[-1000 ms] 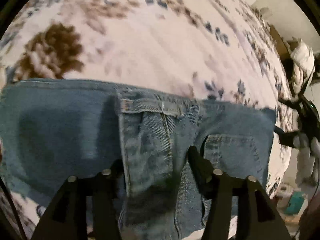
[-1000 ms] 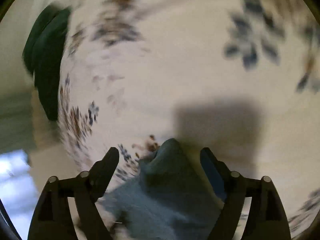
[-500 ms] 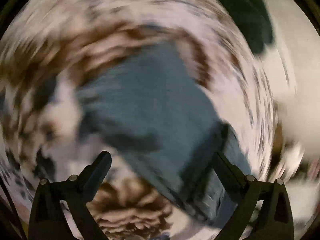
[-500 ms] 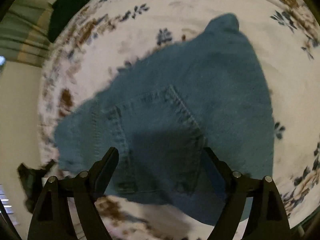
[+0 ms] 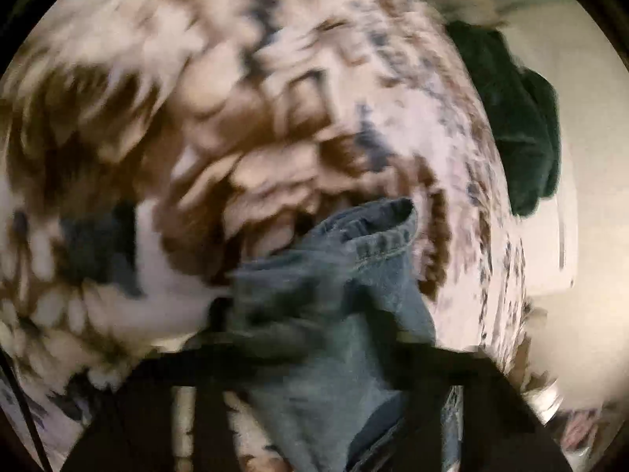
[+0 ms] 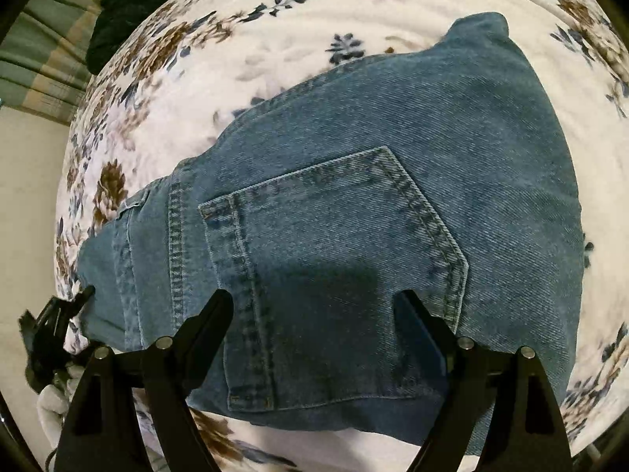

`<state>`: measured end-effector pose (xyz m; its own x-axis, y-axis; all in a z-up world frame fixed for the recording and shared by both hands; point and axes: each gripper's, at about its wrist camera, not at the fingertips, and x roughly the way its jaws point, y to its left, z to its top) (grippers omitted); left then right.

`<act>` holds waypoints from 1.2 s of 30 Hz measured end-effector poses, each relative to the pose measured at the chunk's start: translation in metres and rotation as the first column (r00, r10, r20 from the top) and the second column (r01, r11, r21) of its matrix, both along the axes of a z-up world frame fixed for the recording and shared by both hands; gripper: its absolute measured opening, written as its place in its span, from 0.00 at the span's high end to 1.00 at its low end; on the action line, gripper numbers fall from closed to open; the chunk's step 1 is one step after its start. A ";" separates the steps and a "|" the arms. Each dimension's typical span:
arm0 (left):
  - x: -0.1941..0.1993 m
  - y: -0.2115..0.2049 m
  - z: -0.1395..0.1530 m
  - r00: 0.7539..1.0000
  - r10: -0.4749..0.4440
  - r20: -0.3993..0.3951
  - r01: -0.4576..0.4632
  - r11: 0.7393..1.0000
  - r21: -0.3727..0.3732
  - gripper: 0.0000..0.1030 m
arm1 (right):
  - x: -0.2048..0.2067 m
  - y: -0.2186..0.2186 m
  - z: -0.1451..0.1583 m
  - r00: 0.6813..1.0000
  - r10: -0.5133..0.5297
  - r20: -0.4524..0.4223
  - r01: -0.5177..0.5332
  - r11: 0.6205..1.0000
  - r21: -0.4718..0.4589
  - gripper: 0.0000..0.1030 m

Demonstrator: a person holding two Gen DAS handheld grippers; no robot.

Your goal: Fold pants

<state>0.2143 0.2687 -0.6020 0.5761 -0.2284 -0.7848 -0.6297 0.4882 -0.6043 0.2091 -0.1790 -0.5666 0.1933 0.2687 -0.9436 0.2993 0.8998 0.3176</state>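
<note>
Blue denim pants [image 6: 354,204] lie folded on a floral bedspread [image 6: 251,51], back pocket [image 6: 334,259] facing up. My right gripper [image 6: 314,306] hovers over the pocket, open and empty. In the blurred left wrist view, my left gripper [image 5: 310,338] is closed on a bunched hem end of the pants [image 5: 354,275], held above the bedspread [image 5: 196,118]. The left gripper [image 6: 51,326] also shows at the pants' left edge in the right wrist view.
A dark green garment [image 5: 519,118] lies at the far edge of the bed; it also shows in the right wrist view [image 6: 129,4]. Striped curtains [image 6: 43,59] hang at the upper left. Pale floor or wall lies beyond the bed's right edge [image 5: 582,236].
My left gripper swung fast and closed on the hem end of the pants. My right gripper let go of the denim and drew back above the pocket, still open.
</note>
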 end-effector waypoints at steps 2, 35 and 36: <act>0.002 -0.011 0.013 0.998 -0.049 0.029 0.046 0.997 0.066 0.83 | -0.001 0.001 0.000 1.000 -0.001 -0.001 0.001 1.000 -0.003 0.15; 0.027 -0.306 0.038 0.456 -0.884 -0.100 0.871 0.421 0.253 0.36 | -0.024 -0.121 0.042 0.983 -0.182 -0.018 0.174 0.906 0.386 0.15; 0.024 -0.303 0.039 0.446 -0.890 -0.094 0.874 0.410 0.261 0.19 | -0.017 -0.112 0.040 0.986 -0.163 -0.019 0.155 0.890 0.428 0.15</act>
